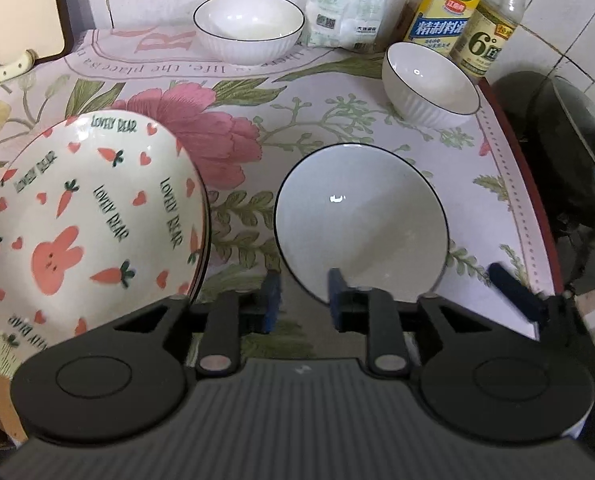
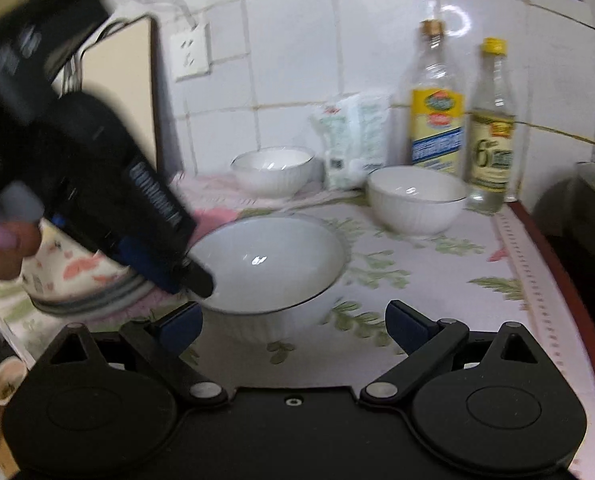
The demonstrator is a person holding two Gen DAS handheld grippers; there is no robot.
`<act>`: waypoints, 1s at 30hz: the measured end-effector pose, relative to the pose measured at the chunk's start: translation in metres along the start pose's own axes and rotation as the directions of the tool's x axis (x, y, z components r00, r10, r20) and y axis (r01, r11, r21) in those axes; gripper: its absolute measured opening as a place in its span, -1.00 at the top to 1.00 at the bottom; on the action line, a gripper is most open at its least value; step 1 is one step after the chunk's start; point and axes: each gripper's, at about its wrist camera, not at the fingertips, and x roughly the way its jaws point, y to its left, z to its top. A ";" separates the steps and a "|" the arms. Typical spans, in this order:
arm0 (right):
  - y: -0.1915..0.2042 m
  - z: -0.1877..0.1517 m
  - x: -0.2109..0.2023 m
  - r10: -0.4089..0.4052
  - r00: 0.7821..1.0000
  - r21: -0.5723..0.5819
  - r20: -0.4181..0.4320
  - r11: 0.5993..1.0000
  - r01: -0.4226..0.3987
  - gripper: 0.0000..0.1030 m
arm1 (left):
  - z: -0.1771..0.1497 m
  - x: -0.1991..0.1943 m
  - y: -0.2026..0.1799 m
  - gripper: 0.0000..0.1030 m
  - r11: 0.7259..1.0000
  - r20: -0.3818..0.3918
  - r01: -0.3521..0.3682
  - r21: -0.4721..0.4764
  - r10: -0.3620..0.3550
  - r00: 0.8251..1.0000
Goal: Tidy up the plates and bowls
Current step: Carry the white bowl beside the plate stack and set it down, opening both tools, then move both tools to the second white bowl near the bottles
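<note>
The left gripper (image 1: 303, 300) straddles the near rim of the large white black-rimmed ceramic bowl (image 1: 361, 224), its blue pads slightly spread and not pinching, so the bowl seems simply set down on the floral tablecloth (image 1: 297, 120). Just left of that bowl sits the carrot-and-rabbit printed plate stack (image 1: 89, 216); two small white ribbed bowls (image 1: 429, 84) wait behind, while the right gripper (image 2: 293, 326) hovers wide open, empty, probably ready to fetch one

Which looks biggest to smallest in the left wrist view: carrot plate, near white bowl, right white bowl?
As they appear:
1. carrot plate
2. near white bowl
3. right white bowl
Nearness inflates the first two, so true sizes stay unsure.
</note>
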 end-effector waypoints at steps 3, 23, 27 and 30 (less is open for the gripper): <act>-0.014 0.014 -0.017 -0.011 1.000 0.041 -0.005 0.999 0.011 -0.94 | -0.004 -0.018 -0.001 0.35 1.000 -0.002 0.010 0.013 -0.010 1.000; -0.083 0.099 -0.066 -0.006 0.991 0.273 0.131 0.962 -0.030 -0.81 | 0.036 -0.093 -0.043 0.05 0.981 0.166 0.053 0.185 -0.084 0.983; -0.099 0.111 -0.046 0.002 0.996 0.328 0.088 0.944 -0.031 -0.72 | 0.055 -0.088 -0.055 -0.07 0.977 0.216 0.043 0.211 -0.089 0.972; -0.115 0.111 -0.021 0.012 0.999 0.384 0.039 0.923 -0.026 -0.62 | 0.071 -0.074 -0.062 -0.18 0.975 0.243 0.043 0.217 -0.097 0.965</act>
